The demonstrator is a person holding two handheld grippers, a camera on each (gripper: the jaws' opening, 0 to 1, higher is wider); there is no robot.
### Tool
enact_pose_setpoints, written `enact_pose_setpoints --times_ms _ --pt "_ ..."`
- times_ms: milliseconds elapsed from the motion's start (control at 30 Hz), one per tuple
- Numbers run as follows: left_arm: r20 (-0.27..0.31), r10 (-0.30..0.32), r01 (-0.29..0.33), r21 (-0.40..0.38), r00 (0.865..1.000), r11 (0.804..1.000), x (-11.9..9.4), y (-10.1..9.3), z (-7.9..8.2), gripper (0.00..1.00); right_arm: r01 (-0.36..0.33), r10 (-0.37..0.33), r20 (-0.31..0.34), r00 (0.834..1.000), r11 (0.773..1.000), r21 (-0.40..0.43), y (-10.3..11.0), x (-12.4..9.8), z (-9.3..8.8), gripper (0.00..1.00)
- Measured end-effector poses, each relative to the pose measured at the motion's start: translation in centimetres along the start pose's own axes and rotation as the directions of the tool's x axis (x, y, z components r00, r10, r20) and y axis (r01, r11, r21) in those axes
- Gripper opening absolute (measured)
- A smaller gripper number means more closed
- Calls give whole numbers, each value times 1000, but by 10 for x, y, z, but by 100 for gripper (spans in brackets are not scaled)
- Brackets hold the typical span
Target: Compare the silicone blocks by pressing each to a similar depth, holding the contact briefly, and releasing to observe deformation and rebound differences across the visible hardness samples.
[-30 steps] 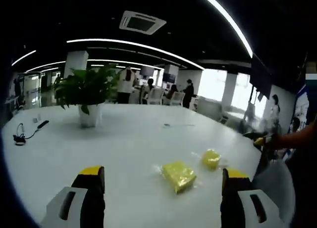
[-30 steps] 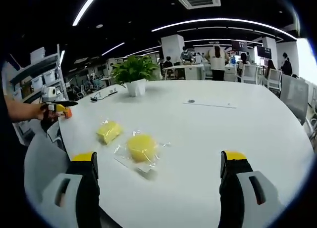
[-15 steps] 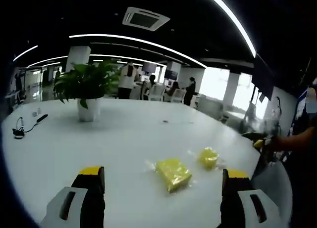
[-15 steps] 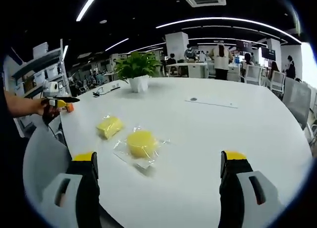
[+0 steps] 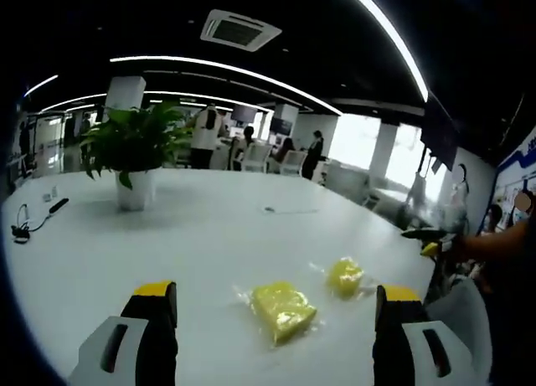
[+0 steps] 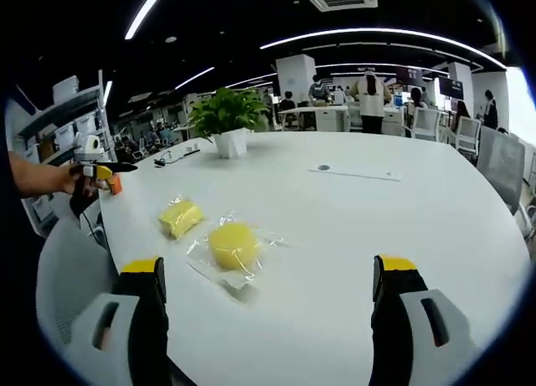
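**Both grippers closing in, no block pressed yet**

Left gripper view: the left gripper (image 5: 268,340), jaws wide and empty, has drifted nearer the square block (image 5: 283,309) by the table (image 5: 167,235) edge.

Right gripper view: the right gripper (image 6: 268,336), likewise released, has edged toward the round block (image 6: 234,244); pressing hasn't begun.

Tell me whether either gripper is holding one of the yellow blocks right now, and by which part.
Nothing is held. The left gripper and right gripper are open, and both yellow blocks lie on the table.
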State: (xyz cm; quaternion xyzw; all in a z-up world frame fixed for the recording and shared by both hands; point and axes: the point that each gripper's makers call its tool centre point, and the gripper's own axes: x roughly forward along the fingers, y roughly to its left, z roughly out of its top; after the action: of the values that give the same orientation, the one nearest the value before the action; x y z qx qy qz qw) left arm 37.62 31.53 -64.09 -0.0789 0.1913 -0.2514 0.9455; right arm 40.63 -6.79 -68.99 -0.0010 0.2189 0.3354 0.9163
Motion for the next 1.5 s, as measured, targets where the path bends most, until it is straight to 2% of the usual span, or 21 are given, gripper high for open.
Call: enact_pose_setpoints --times_ms 100,133,200,367,500,600,800,967,1033,1067,1133,1200,1267,1333,1367,1467,1500 --pt "13 -20 21 -42 1000 999 5 -6 3 100 -6 6 -5 1000 1000 14 3 1 -2 96" --pt "4 -36 37 -76 999 996 10 -11 2 100 -9 9 -7 1000 1000 7 5 2 -3 96" --pt "-22 -63 61 -85 998 994 17 -13 1 100 -11 11 -12 1000 1000 -8 8 1 -4 96" --pt "2 -139 138 -139 990 981 45 -37 20 100 2 -2 -6 1000 1000 8 7 -1 -6 96" --pt "14 -177 177 -152 984 972 71 -52 31 100 10 -10 -4 1000 1000 17 6 -3 -10 96" --pt "-13 -207 203 -130 978 971 94 -64 32 100 21 -21 -12 1000 1000 11 5 -6 -13 96" --pt "-94 -250 236 -141 964 961 130 -80 20 100 38 -38 0 999 999 25 -1 -11 -16 96" --pt "-122 -249 220 -211 961 952 154 -81 10 99 33 -33 3 999 999 14 4 -13 -19 96" --pt "-148 -252 205 -277 956 939 163 -81 1 98 42 -42 -3 999 999 20 2 -14 -21 96" --pt "-145 -255 206 -289 956 935 167 -81 -2 98 43 -43 -6 999 999 27 2 -14 -22 96" --pt "-181 -241 182 -290 953 939 175 -78 -14 96 37 -37 -1 999 998 42 3 -15 -21 96" --pt "-187 -244 185 -287 952 940 181 -79 -19 92 34 -34 -2 999 999 38 4 -15 -21 96" --pt "-198 -254 184 -314 947 931 186 -79 -26 91 25 -25 -3 1000 999 36 6 -15 -21 96" --pt "-197 -275 190 -366 941 911 190 -82 -32 92 27 -27 3 1000 999 36 4 -14 -20 96" --pt "-216 -284 183 -392 934 901 192 -83 -38 92 29 -29 5 1000 999 44 3 -14 -21 96" --pt "-250 -256 155 -364 934 918 201 -81 -49 89 32 -32 2 999 998 54 3 -14 -22 96" --pt "-262 -247 139 -371 933 918 203 -80 -51 86 31 -31 0 1000 998 49 3 -14 -22 96"
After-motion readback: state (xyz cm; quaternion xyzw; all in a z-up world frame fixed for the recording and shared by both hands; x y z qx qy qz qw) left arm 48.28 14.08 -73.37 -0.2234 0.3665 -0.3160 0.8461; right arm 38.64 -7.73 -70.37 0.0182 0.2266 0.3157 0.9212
